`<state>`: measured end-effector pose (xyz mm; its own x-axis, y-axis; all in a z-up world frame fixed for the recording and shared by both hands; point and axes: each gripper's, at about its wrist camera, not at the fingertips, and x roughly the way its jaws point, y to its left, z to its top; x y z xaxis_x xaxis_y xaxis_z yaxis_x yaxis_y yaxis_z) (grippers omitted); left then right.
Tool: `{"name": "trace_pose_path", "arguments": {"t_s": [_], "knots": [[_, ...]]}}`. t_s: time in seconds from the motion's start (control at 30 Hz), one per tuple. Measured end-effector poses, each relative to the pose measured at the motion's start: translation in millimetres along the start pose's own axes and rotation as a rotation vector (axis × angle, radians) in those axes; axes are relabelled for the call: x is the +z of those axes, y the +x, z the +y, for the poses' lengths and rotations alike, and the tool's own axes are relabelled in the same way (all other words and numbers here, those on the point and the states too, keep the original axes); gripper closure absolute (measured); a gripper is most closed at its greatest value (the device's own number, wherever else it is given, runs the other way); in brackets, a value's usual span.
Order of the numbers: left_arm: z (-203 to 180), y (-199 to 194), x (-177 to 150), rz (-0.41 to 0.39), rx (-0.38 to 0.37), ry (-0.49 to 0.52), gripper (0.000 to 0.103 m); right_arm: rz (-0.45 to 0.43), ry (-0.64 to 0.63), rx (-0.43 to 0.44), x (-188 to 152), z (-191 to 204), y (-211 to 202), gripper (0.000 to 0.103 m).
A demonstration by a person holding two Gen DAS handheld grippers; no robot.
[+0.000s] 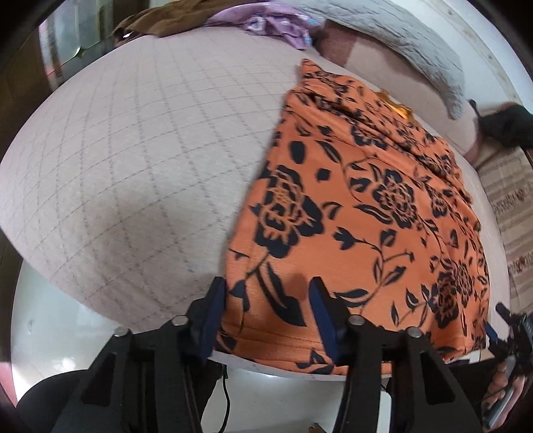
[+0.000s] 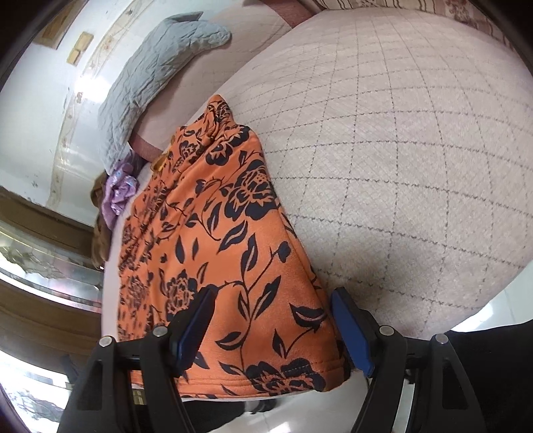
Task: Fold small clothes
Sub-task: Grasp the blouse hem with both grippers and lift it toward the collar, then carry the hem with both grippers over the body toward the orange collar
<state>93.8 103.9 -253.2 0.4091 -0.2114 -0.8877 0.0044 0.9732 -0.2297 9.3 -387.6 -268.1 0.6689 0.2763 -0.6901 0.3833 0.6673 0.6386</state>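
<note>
Right claw [image 2: 271, 328] open, straddling orange floral garment [image 2: 213, 239] hem on bed [image 2: 399, 150].

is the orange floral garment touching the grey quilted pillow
Apart. The left wrist view shows bare bed between the orange floral garment and the grey quilted pillow.

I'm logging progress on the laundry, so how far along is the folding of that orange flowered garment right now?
Done: the orange garment lies spread flat on the bed. In hand: both tongs sit at its near hem, left tongs and right tongs, each open with cloth between the fingers but not yet pinched. Left: no fold shows yet, and a purple garment and brown garment wait at the far edge.
</note>
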Motion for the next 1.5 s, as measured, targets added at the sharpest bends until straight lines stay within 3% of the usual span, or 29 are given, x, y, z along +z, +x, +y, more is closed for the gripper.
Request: {"name": "trace_pose_path", "arguments": {"t_s": [0.13,0.2,0.27,0.37,0.43,0.5,0.57,0.63,0.83,1.07,1.23,1.37,1.5], "knots": [[-1,0,1,0.000,-0.016,0.000,0.052,0.031,0.046,0.096,0,-6,1,0.033],[0,1,1,0.008,-0.025,0.001,0.044,0.055,0.043,0.117,-1,-4,4,0.039],[-2,4,3,0.019,-0.041,-0.002,0.038,0.056,0.023,0.097,-2,-2,5,0.040],[-5,6,3,0.011,-0.034,0.007,0.038,0.067,-0.039,0.027,-4,7,9,0.040],[-6,6,4,0.003,-0.024,0.011,0.045,0.065,-0.112,-0.028,-8,17,12,0.040],[-7,6,4,-0.001,-0.011,0.021,0.078,0.054,-0.218,-0.109,-15,32,15,0.042],[-6,6,7,0.001,-0.013,0.024,0.095,0.028,-0.315,-0.215,-24,44,19,0.064],[-6,6,11,0.004,-0.035,0.015,0.096,0.011,-0.374,-0.252,-31,53,21,0.091],[-20,-17,30,-0.047,-0.082,0.067,0.097,-0.010,-0.350,-0.124,-22,63,9,0.094],[-34,-47,90,-0.111,-0.146,0.100,0.097,-0.047,-0.283,0.029,26,90,4,0.095],[-49,-41,154,-0.138,-0.140,0.119,0.097,-0.108,-0.242,0.093,93,117,15,0.095],[-64,-14,221,-0.161,-0.105,0.133,0.096,-0.179,-0.213,0.102,155,133,37,0.095],[-75,47,291,-0.142,-0.076,0.089,0.096,-0.231,-0.135,0.091,224,138,88,0.095]]}}
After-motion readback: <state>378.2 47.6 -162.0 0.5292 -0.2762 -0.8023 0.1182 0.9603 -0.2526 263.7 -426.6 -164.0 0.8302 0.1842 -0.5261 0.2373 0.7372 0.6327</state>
